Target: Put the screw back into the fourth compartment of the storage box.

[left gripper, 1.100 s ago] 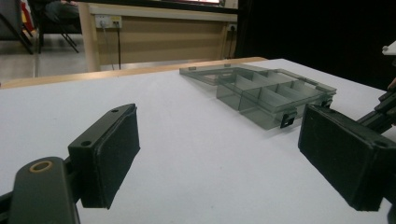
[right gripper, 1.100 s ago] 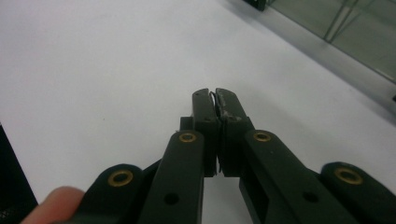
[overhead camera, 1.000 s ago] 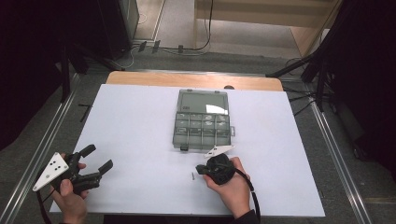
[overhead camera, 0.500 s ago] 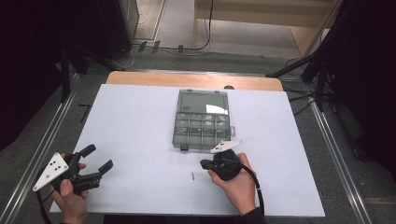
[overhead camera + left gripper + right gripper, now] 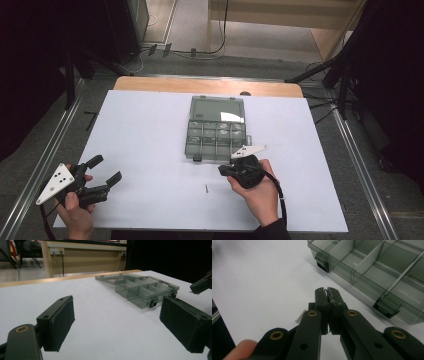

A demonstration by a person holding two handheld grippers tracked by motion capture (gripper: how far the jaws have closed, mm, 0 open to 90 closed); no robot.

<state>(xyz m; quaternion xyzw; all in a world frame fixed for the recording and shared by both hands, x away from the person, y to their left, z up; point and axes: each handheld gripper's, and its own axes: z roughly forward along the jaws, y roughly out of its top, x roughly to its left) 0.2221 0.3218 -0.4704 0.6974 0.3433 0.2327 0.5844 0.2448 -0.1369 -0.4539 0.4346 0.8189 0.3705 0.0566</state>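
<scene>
The white table top [image 5: 150, 145] lies bare across its whole left half, open to a pass from the near edge to the wooden strip [image 5: 207, 86] at the far side; the one bulky obstacle is the clear compartment box [image 5: 216, 140] at the middle, its lid [image 5: 216, 109] laid flat behind it, its latches [image 5: 322, 263] jutting from the near wall; a small nail [image 5: 206, 188] lies on the sheet just short of the box, near the right gripper [image 5: 226, 170]; right of the box the sheet is bare to the table's edge; the left gripper [image 5: 102, 170] holds the near left corner.
</scene>
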